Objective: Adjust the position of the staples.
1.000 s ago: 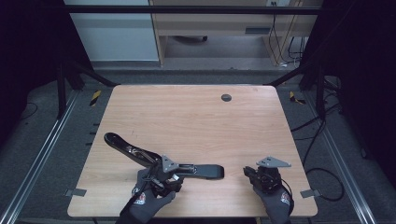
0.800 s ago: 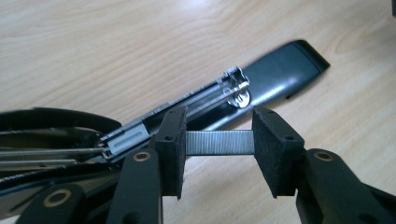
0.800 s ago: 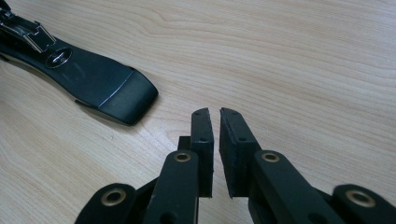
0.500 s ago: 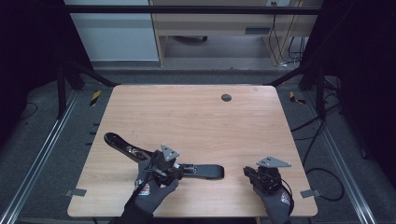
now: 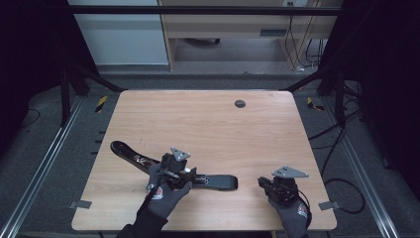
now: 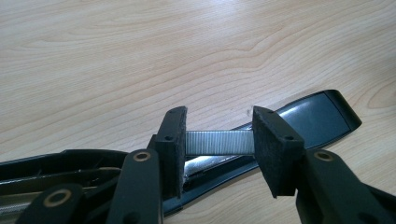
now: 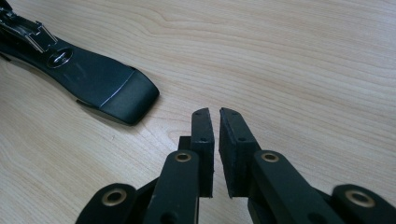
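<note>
A black stapler [image 5: 128, 151] lies opened out flat across the near left of the wooden table [image 5: 208, 119]. Its one end reaches the near middle [image 5: 224, 182]. My left gripper [image 5: 187, 173] hovers over the stapler's middle, shut on a silver strip of staples [image 6: 219, 142] held crosswise between its pads [image 6: 173, 140]. Under the strip the stapler's open channel and black end [image 6: 317, 114] show. My right gripper [image 5: 262, 182] rests near the front right edge. Its jaws [image 7: 215, 114] are shut but for a thin slit, with nothing between them. The stapler's end [image 7: 109, 88] lies to its left.
A small round dark grommet [image 5: 239, 103] sits at the table's far side. Metal frame rails [image 5: 44, 163] run along both sides of the table. A pale cabinet [image 5: 119, 39] and a wooden shelf stand beyond the far edge.
My left gripper has drifted a little away from the front edge, over the stapler, with the staple strip still in it. The right gripper has kept still.
</note>
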The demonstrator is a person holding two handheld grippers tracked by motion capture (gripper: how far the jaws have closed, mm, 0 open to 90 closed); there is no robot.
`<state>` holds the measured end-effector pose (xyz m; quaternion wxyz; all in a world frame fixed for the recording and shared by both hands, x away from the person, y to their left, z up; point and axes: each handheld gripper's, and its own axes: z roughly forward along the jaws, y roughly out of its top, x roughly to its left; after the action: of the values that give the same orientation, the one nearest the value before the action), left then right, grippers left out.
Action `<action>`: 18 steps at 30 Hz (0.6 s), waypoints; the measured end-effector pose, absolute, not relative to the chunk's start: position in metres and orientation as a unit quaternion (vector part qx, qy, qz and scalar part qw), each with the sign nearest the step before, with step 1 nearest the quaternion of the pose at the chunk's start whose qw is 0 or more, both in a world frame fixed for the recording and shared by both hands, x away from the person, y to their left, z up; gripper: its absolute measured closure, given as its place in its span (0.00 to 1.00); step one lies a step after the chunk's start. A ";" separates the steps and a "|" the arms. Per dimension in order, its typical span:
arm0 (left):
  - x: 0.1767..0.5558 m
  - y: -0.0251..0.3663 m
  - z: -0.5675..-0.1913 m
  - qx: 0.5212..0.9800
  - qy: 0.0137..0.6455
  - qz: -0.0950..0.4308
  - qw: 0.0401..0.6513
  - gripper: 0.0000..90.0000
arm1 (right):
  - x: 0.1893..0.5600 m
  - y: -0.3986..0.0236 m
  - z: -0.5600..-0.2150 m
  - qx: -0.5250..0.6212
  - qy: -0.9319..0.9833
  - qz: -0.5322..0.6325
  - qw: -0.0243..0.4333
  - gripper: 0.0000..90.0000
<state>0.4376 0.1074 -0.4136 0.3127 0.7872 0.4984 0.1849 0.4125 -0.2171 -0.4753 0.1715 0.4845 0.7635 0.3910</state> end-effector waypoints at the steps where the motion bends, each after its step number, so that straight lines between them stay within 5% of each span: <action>1: 0.438 0.107 -0.414 0.786 0.500 0.185 0.313 0.62 | 0.412 -0.217 -0.475 0.485 0.763 0.392 0.171 0.94; 18: 0.440 0.103 -0.422 0.771 0.524 0.202 0.301 0.62 | 0.412 -0.217 -0.475 0.482 0.765 0.391 0.171 0.94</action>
<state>0.4396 0.1034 -0.4221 0.3005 0.7713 0.5235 0.2017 0.4123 -0.2169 -0.4751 0.1708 0.4822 0.7650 0.3912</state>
